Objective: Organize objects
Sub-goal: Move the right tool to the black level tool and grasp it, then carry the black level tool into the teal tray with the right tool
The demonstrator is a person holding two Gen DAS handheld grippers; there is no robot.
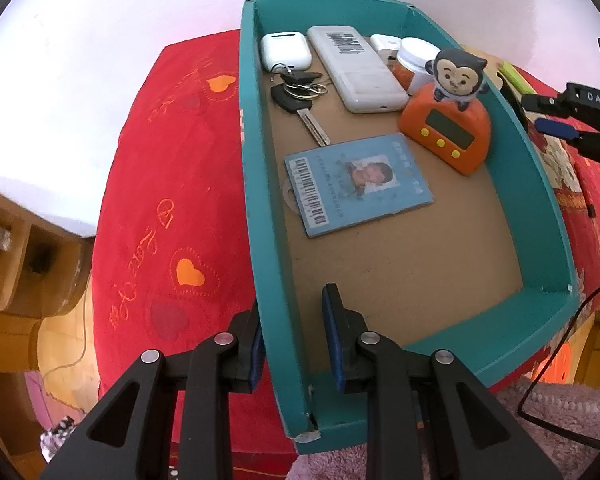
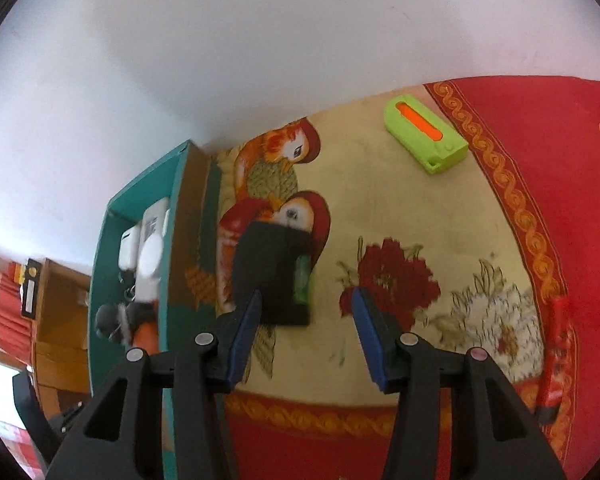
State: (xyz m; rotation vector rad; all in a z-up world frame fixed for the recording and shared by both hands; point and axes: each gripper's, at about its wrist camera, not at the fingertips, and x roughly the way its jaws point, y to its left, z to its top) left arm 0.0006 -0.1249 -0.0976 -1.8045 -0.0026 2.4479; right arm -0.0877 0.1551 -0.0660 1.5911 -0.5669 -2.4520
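A teal box (image 1: 540, 216) lies on a red cloth. Inside it lie a blue ID card (image 1: 358, 184), a bunch of keys (image 1: 300, 96), a white earbud case (image 1: 286, 50), a white remote (image 1: 356, 68), a white jar (image 1: 416, 62) and an orange monkey timer (image 1: 448, 120). My left gripper (image 1: 294, 336) straddles the box's left wall near the front corner, jaws a little apart. My right gripper (image 2: 306, 336) is open and empty above a black wallet-like object (image 2: 272, 272) with a green edge. A lime green case (image 2: 424, 136) lies further off.
The box also shows at the left of the right wrist view (image 2: 164, 280). The cloth has a parrot and flower print (image 2: 400, 280) with red borders. Wooden furniture (image 1: 20, 264) stands at the left. A black cable (image 1: 556, 344) runs at the right. A pink fluffy cloth (image 1: 540, 432) lies in front.
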